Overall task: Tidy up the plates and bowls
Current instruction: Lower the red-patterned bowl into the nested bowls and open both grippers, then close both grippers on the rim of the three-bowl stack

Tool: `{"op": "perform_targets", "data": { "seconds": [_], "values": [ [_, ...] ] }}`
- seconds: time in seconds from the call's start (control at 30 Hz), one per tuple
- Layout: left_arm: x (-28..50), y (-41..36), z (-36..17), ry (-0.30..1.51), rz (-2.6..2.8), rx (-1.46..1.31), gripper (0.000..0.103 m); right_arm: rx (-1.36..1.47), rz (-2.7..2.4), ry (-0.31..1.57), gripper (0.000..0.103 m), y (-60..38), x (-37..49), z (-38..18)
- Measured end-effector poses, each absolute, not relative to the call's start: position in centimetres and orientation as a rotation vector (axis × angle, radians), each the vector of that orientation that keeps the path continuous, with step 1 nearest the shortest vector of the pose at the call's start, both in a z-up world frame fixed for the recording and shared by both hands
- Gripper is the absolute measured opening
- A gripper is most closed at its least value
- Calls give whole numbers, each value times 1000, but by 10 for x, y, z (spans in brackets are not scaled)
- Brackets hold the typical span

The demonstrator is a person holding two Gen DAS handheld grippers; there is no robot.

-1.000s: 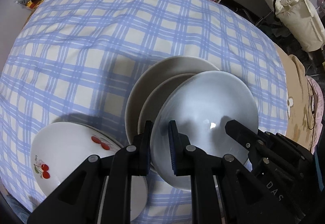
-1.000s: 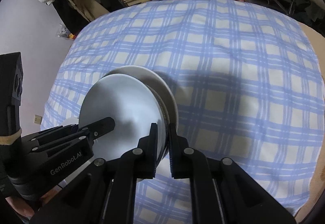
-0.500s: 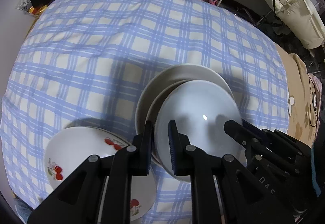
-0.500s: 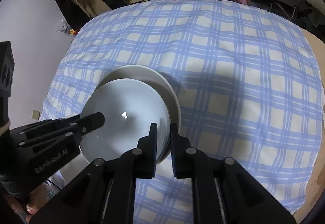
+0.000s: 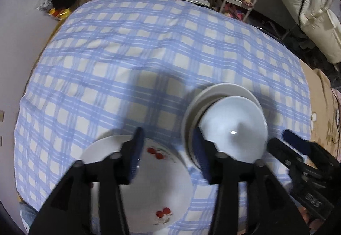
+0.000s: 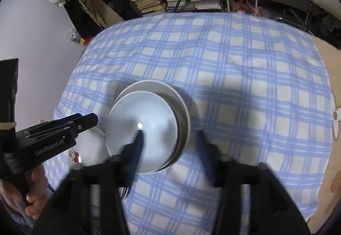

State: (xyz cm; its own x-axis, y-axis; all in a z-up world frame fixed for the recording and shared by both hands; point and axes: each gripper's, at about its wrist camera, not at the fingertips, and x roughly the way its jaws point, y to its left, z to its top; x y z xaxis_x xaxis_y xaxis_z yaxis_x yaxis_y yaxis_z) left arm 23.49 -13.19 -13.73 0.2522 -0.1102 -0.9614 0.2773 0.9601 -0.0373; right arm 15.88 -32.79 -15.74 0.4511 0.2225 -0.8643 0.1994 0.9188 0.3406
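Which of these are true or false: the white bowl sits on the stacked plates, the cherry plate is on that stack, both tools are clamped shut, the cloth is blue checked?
1. The glossy white bowl sits on the stacked beige plates. True.
2. The white cherry-print plate tops that stack. False: it lies beside it on the cloth.
3. The left tool and right tool are clamped shut. False: both are opening, gripping nothing.
4. The tablecloth is blue checked. True.

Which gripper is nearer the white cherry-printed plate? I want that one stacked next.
Left. The left gripper hovers right over the white cherry-printed plate, jaws opening, nothing between them. The right gripper straddles the stacked white bowls beside it.
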Motion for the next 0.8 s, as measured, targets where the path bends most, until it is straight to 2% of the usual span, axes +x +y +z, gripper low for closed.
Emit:
{"op": "perform_targets", "data": {
  "seconds": [0.07,0.13,0.2,0.3,0.53,0.8],
  "values": [
    [237,-126,-138,1280,-238,156,61,406,12,1107,71,-329,157,-155],
    [237,-121,-139,1271,-217,162,75,404,6,1113,86,-331,156,-157],
    [237,-118,-138,1245,-192,180,83,417,7,1111,94,-334,155,-160],
    [239,-113,-140,1237,-200,189,85,434,0,1108,100,-338,152,-164],
    [248,-101,-147,1255,-206,110,85,403,-14,1096,101,-347,148,-170],
    [251,-110,-161,1277,-273,149,85,401,-45,1052,101,-363,144,-176]
  ]
}}
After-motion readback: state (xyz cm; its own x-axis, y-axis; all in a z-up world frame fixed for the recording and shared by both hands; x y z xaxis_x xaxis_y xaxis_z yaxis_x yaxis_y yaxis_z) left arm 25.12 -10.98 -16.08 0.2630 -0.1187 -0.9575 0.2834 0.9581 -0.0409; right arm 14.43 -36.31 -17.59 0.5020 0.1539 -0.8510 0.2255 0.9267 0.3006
